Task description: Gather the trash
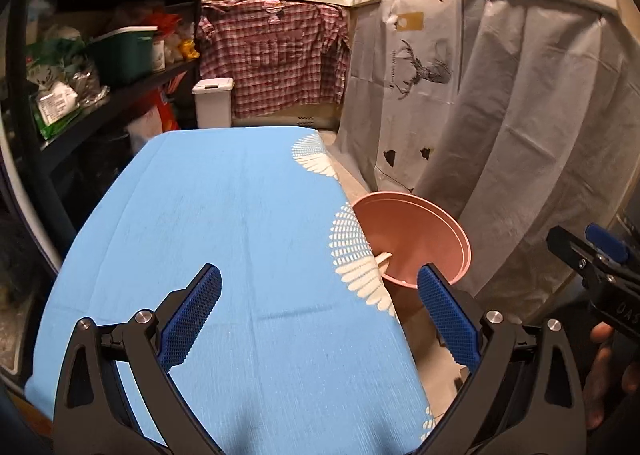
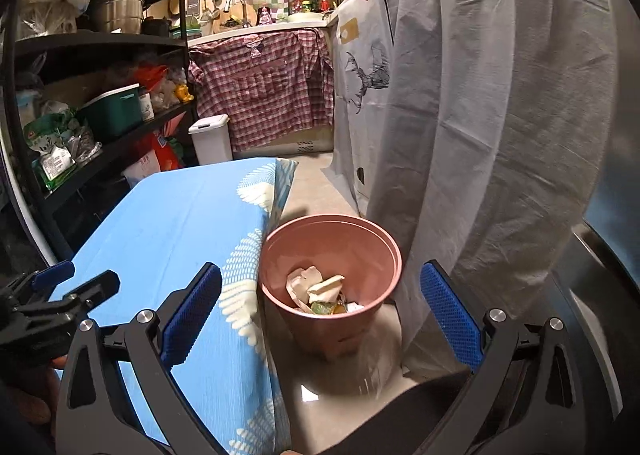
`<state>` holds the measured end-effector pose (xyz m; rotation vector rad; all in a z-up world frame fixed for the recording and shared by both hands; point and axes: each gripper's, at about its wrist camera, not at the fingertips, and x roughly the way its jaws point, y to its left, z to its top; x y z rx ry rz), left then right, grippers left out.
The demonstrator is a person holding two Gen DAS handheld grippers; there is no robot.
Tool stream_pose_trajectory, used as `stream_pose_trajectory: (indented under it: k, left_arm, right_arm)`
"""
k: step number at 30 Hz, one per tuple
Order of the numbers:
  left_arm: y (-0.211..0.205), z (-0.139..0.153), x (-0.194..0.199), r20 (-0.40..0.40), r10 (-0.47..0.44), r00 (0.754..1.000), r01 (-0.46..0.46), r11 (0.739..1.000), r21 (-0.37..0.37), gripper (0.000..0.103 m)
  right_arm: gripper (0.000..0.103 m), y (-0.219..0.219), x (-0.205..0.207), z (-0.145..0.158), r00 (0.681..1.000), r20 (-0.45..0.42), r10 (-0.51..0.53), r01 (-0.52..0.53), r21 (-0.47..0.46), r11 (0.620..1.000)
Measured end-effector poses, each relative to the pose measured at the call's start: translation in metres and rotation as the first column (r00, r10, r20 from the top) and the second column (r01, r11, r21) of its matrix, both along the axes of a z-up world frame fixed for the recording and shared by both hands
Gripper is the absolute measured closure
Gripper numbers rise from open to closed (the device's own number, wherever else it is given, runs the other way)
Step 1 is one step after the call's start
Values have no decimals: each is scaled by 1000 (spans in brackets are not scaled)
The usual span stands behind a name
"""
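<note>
A pink round bin [image 2: 352,243] stands on the floor right of the blue-clothed table [image 2: 180,223]. Crumpled paper and wrappers [image 2: 320,289] lie inside it. In the left wrist view only the bin's rim [image 1: 424,227] shows past the table edge. My left gripper [image 1: 320,311] hangs open over the blue tablecloth [image 1: 224,223], nothing between its fingers. My right gripper [image 2: 320,311] is open too, hovering in front of and above the bin, holding nothing. The right gripper [image 1: 592,255] shows at the right edge of the left wrist view, and the left gripper [image 2: 60,295] at the left edge of the right wrist view.
A dark shelf rack [image 1: 100,67] with bags and a green box lines the left. A white lidded bin [image 1: 214,103] stands beyond the table, below a plaid shirt [image 1: 276,55]. A grey cloth with a deer print [image 1: 480,115] drapes the counter at right.
</note>
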<state>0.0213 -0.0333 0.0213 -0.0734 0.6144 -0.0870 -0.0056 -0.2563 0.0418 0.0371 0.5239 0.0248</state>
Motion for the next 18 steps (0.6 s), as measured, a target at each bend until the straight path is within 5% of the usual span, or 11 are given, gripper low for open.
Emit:
stream_pose_trajectory:
  k: [18]
  left_arm:
    - [-5, -11, -3, 0, -40, 999, 40, 999, -19, 8]
  right_arm:
    - [5, 6, 5, -11, 999, -33, -19, 18, -36, 999]
